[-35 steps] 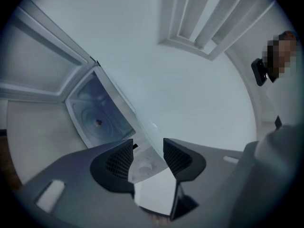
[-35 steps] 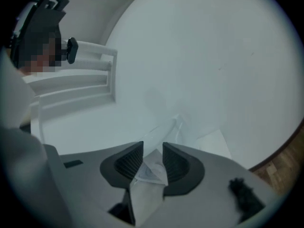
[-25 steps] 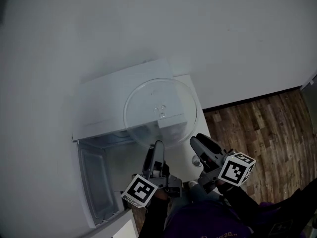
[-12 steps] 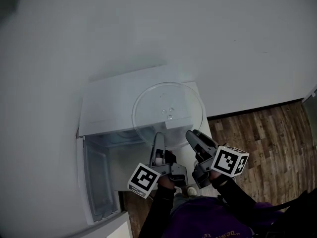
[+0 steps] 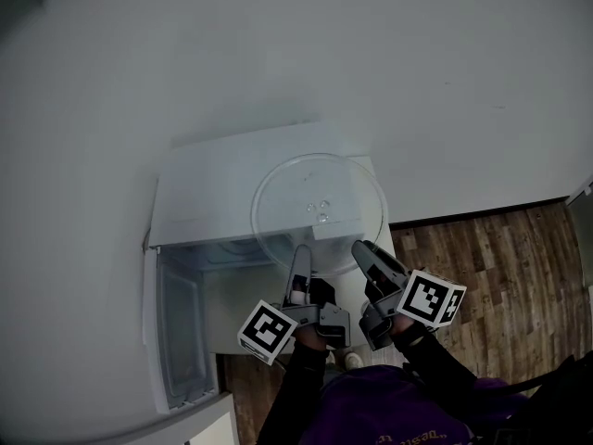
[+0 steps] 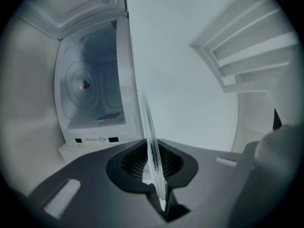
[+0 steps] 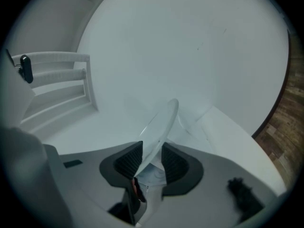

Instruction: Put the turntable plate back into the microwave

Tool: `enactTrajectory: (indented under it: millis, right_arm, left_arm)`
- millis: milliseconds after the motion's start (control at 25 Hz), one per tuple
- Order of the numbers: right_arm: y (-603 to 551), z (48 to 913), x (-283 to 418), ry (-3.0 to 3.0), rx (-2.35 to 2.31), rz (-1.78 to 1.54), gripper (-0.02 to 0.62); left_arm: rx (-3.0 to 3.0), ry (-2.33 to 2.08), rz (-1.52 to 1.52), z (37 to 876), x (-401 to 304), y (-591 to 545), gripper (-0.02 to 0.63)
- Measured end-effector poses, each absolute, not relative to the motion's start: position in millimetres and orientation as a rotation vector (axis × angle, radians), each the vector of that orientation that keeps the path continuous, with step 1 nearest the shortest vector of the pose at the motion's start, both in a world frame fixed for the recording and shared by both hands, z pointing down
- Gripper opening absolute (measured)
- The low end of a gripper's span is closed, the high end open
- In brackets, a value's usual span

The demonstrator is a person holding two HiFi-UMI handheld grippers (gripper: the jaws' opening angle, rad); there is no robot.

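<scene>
Closed left hand-held gripper [image 5: 298,260] onto turntable plate [image 5: 320,193] rim; narrowed right hand-held gripper [image 5: 362,250] around same rim, pads not yet pressing.

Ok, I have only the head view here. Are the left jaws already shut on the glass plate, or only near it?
Observer: Shut on it. In the left gripper view the left gripper has just closed its jaws, and the pads press the rim of the turntable plate.
Operator: And the right side, does it grip too?
Observer: Not yet, I think. The right gripper has just been closing as well. In the right gripper view the plate's rim stands between its jaws, but a gap shows beside one pad.
</scene>
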State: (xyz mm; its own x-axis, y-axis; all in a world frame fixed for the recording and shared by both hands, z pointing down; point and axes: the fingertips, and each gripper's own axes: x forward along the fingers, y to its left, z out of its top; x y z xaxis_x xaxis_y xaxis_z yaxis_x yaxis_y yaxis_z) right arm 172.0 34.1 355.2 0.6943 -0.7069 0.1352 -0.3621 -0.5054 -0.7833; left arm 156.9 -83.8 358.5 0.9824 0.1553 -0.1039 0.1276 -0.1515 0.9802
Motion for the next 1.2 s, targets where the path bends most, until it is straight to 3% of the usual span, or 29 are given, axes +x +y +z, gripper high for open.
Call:
enactTrajectory:
  millis: [640, 1200]
  right_arm:
    - [20, 319, 150, 1.017, -2.188, -0.487, 0.118]
    - [-34, 306, 90, 1.321, -2.084, -0.537, 0.118]
  left_arm:
    - [1.64, 0.293, -0.163, 333, 126, -92, 0.035]
    - [1.636, 0.165, -0.399, 320, 42, -137, 0.031]
